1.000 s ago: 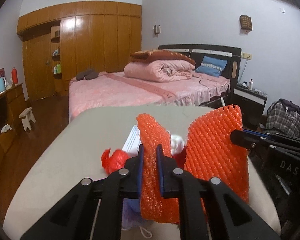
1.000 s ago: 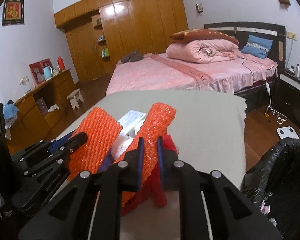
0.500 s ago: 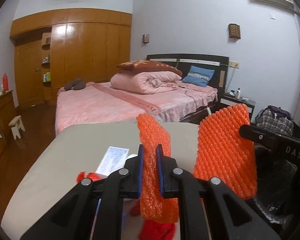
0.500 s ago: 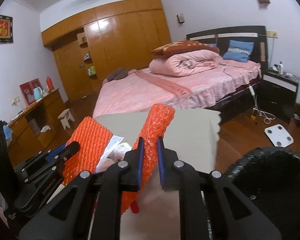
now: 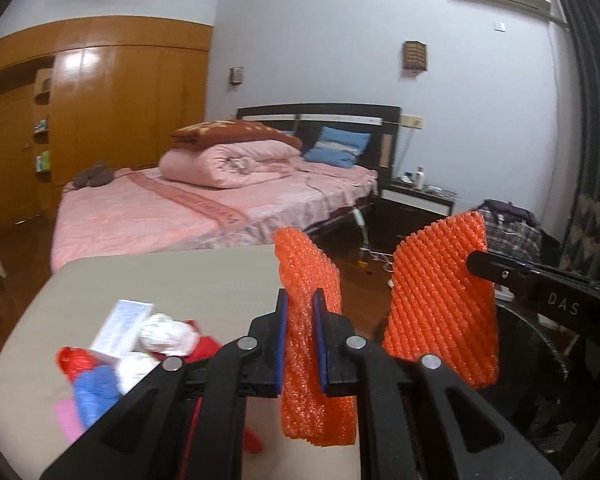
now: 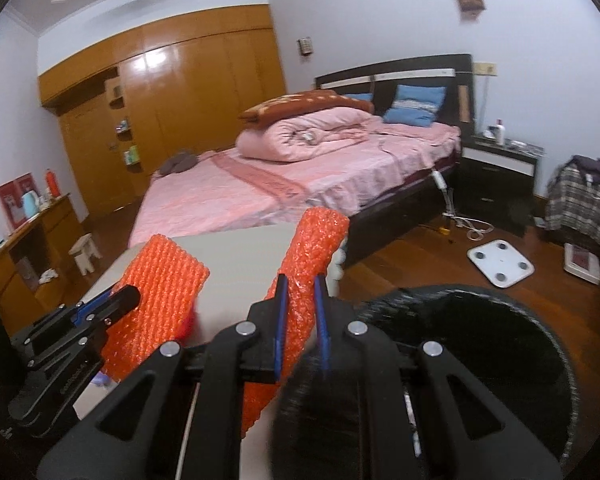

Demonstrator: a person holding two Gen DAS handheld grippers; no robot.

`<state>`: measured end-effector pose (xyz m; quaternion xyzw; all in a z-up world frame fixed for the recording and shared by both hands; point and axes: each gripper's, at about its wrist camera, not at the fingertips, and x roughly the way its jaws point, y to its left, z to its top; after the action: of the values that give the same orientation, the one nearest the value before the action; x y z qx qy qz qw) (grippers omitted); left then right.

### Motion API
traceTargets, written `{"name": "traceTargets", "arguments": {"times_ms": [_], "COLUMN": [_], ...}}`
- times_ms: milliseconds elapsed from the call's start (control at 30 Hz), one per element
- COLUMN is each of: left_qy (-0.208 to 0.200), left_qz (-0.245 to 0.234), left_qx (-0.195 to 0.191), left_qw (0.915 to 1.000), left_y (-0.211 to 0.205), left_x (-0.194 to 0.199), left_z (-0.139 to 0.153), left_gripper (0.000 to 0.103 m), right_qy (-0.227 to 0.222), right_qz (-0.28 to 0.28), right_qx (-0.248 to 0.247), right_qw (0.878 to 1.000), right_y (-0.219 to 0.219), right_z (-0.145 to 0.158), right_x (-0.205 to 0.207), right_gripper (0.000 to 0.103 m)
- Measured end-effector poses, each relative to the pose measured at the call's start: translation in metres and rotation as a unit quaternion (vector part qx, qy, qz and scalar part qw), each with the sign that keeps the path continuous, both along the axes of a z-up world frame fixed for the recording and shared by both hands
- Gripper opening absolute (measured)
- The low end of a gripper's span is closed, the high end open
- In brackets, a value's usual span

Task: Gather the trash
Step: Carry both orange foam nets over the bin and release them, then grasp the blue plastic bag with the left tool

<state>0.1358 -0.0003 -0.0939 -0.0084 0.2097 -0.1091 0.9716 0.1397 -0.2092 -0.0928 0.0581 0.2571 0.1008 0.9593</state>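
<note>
Orange foam netting, one piece clamped in the left tongs [image 5: 300, 312], another in the right tongs [image 6: 300, 308], hangs near a black bin [image 6: 480, 344] at right. More trash [image 5: 140, 344] remains on the counter [image 5: 172, 280], left.

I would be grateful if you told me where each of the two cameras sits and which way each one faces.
Left wrist: on the left claw, looking along its fingers across the table to the bed; it is shut on an orange foam net; the right claw enters at right.
Right wrist: on the right claw, facing the bed over the black trash bin; it grips an orange foam net too; the left claw shows at left.
Shared: both nets, table, bed.
</note>
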Motion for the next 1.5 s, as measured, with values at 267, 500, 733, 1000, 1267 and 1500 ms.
{"name": "traceTargets", "arguments": {"times_ms": [267,500,733,1000,1267,1500], "left_qy": [0.007,0.019,0.044,0.04,0.013,0.018], "left_qz": [-0.052,-0.098,-0.145,-0.136,-0.037,0.081], "left_qx": [-0.008,-0.01,-0.012,-0.003,0.029,0.043], "left_qw": [0.9986,0.995,0.9884,0.99,0.9988,0.9956], "left_y": [-0.054,-0.1,-0.147,-0.15,-0.068,0.032], "left_x": [0.01,0.018,0.027,0.025,0.019,0.007], "left_z": [-0.002,-0.01,-0.025,-0.033,-0.024,-0.024], "left_gripper": [0.012,0.012,0.013,0.053,0.067,0.067], "right_qy": [0.008,0.016,0.033,0.044,0.013,0.012], "right_qz": [-0.061,-0.105,-0.144,-0.187,-0.13,-0.026], "right_qx": [-0.012,-0.026,-0.037,-0.045,-0.033,-0.016], "right_qw": [0.998,0.994,0.988,0.98,0.991,0.999], "right_y": [-0.056,-0.095,-0.122,-0.137,-0.073,0.023], "right_z": [-0.01,-0.018,-0.031,-0.042,-0.033,-0.032], "right_x": [-0.011,-0.023,-0.032,-0.04,-0.027,-0.006], "right_gripper": [0.012,0.012,0.016,0.075,0.094,0.094]}}
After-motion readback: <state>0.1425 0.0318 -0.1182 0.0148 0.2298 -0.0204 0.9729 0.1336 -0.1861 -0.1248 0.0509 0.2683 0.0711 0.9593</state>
